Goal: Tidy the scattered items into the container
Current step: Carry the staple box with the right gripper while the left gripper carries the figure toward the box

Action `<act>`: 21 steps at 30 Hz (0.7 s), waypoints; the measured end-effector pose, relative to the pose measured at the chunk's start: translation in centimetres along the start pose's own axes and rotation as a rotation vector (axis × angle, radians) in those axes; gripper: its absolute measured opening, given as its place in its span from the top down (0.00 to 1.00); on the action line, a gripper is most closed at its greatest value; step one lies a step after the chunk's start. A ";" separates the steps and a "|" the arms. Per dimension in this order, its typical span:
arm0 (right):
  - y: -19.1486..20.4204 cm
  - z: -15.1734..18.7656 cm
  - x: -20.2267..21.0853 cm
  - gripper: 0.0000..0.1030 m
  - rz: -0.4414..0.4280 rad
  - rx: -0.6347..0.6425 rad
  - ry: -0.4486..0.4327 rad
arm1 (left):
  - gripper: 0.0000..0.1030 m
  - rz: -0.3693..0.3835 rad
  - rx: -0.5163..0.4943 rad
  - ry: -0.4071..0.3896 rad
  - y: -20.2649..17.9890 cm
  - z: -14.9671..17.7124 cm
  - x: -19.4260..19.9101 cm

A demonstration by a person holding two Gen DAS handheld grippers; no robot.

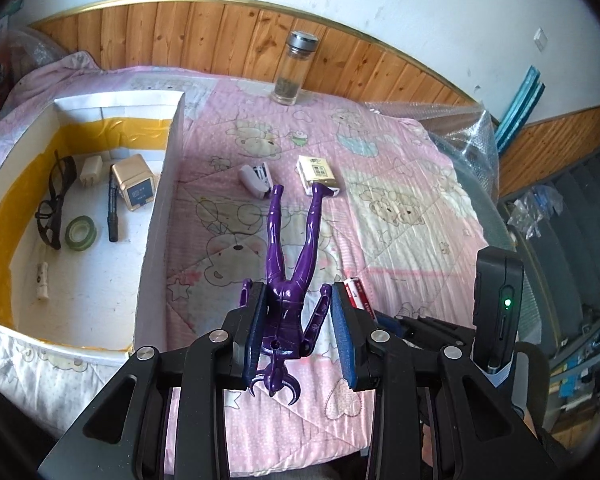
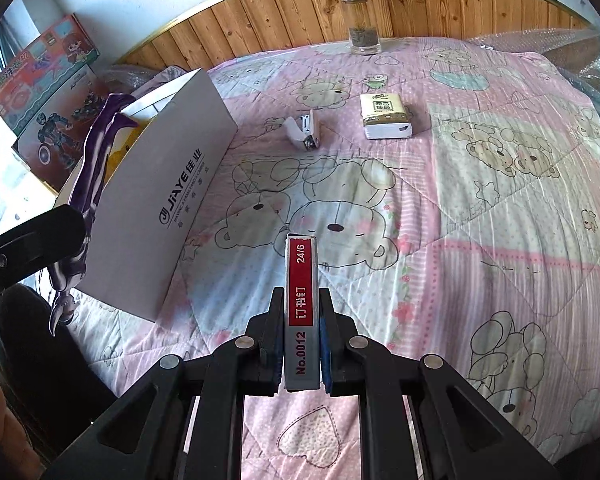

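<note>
My left gripper (image 1: 298,287) is shut on a purple toy figure (image 1: 290,264), pads on its torso and arm, legs pointing away, held above the pink quilt. The same figure (image 2: 96,152) shows at the left of the right wrist view, beside the box wall. My right gripper (image 2: 301,292) is shut on a red and white staple box (image 2: 300,280), held up off the quilt. The white cardboard box (image 1: 160,208) with yellow tape inside lies to the left; in it are glasses (image 1: 54,200), a tape roll (image 1: 81,233), a pen (image 1: 113,210) and a gold cube (image 1: 134,188).
On the pink quilt (image 1: 400,232) lie a white stapler (image 1: 256,180) and a tissue pack (image 1: 318,174). A glass bottle (image 1: 296,68) stands by the wooden wall panel. Bubble wrap (image 1: 460,128) covers the right edge. A colourful toy carton (image 2: 48,92) stands behind the white box.
</note>
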State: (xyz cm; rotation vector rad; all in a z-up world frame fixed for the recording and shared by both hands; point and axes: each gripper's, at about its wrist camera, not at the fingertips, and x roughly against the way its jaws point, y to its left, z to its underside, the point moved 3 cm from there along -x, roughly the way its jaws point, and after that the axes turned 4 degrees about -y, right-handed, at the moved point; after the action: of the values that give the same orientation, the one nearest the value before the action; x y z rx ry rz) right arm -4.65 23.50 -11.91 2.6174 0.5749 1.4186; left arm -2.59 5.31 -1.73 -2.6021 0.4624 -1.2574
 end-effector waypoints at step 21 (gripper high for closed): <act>6.5 -1.2 3.7 0.85 -0.051 0.091 -0.038 | 0.68 0.028 0.099 -0.014 4.0 1.6 2.5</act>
State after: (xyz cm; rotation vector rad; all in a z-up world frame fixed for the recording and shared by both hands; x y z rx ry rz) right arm -2.04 18.75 -6.60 2.6725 0.7125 1.3554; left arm -0.57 0.80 -2.18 -2.5121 0.4221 -1.2210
